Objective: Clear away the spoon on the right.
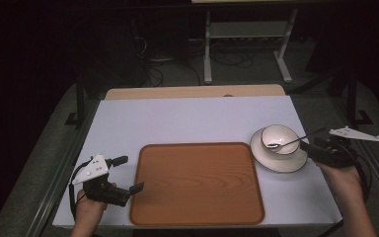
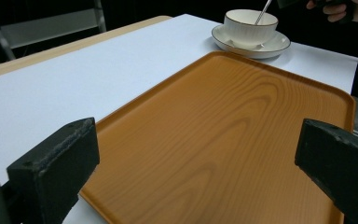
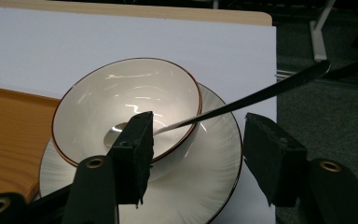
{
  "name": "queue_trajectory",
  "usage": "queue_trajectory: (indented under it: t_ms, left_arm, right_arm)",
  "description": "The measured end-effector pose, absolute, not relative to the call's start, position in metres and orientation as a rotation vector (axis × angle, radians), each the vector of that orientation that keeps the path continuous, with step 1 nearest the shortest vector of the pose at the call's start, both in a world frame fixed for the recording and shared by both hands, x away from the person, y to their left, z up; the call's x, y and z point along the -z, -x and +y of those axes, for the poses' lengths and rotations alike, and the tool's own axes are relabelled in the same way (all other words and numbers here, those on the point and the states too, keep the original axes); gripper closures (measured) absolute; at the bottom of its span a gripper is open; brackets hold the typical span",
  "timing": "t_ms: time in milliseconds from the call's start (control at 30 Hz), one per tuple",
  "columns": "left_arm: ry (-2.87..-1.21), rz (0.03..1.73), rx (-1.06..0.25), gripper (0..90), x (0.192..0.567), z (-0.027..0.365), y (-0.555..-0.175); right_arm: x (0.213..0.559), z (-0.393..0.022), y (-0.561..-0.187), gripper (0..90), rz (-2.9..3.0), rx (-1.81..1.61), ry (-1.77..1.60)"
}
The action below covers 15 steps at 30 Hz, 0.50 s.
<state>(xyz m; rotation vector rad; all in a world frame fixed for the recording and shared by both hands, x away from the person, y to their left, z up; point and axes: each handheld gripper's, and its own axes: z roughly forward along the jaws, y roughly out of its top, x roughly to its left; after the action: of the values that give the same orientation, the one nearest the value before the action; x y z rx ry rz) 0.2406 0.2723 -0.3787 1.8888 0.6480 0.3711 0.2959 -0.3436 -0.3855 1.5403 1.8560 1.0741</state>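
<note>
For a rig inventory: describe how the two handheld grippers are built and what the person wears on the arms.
Left gripper and right gripper are black, each with two blocky jaws, a grey three-cornered plate on top and a trailing black cable. Brass-coloured eyelets mark the right one's frame. Forearms are bare; no sleeves visible.

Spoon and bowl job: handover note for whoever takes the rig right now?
Left gripper: open, empty, at the left edge of the wooden tray.
Right gripper: open, jaws either side of the spoon handle, not clamped.
Things: spoon leans in the bowl; bowl sits on the plate, right of the tray.
Done: nothing on the tray.
Left: probably grip the spoon, then move the dishes.
</note>
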Motion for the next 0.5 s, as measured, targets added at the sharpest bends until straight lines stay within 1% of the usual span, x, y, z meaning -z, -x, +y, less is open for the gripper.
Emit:
queue_trajectory:
  t_ms: [500]
  left_arm:
    - [-1.89, 0.649, -0.369, 0.0, 0.379, 0.272, -0.241]
  right_arm:
    - [0.4, -0.344, -0.322, 41.0, 1.83, -1.104, -1.614]
